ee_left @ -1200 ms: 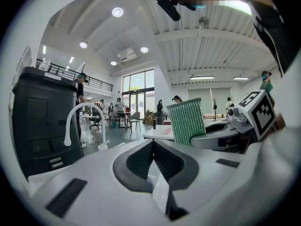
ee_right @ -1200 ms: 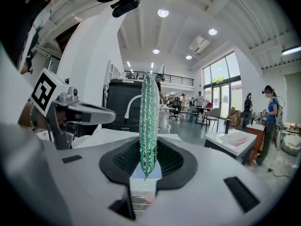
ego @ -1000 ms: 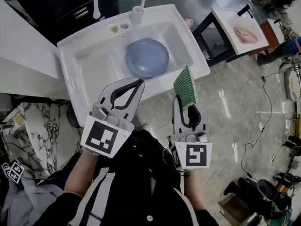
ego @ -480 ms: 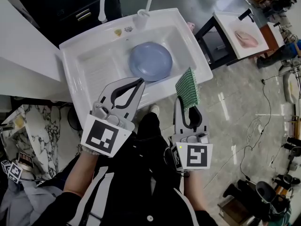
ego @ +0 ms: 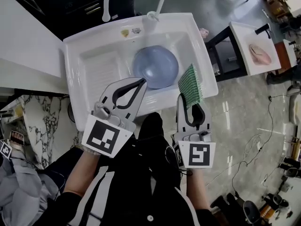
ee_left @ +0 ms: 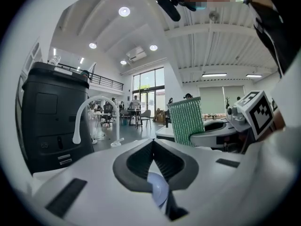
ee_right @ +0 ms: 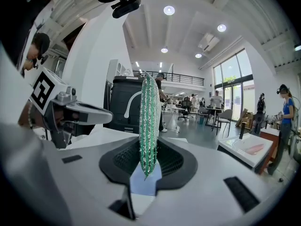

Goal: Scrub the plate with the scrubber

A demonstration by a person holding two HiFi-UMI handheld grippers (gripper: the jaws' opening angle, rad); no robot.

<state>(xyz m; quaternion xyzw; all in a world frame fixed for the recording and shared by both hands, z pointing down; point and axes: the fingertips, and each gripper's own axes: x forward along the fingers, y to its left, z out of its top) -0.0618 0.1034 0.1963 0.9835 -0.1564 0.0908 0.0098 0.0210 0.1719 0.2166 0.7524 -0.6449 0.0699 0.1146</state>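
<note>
A blue plate (ego: 155, 67) lies in the basin of the white sink (ego: 76, 55); a sliver of the plate (ee_left: 157, 188) shows below my left jaws. My left gripper (ego: 141, 82) is shut and empty, its tip above the sink's front rim just left of the plate. My right gripper (ego: 191, 108) is shut on a green scrubber (ego: 190, 85), which stands up from the jaws over the sink's right front corner. In the right gripper view the scrubber (ee_right: 149, 124) is edge-on between the jaws; the left gripper view shows the scrubber (ee_left: 186, 121) broadside at the right.
A white curved faucet (ego: 111, 0) rises behind the sink. A white counter (ego: 26, 46) lies left, with a marbled surface (ego: 40, 121) below it. A small black table with a white tray (ego: 254, 51) stands right on the tiled floor. People stand far off (ee_right: 286, 121).
Both grippers have moved forward toward the sink; the scrubber now hangs over the sink's right front corner and the left tip over its front rim. Jaws unchanged.
</note>
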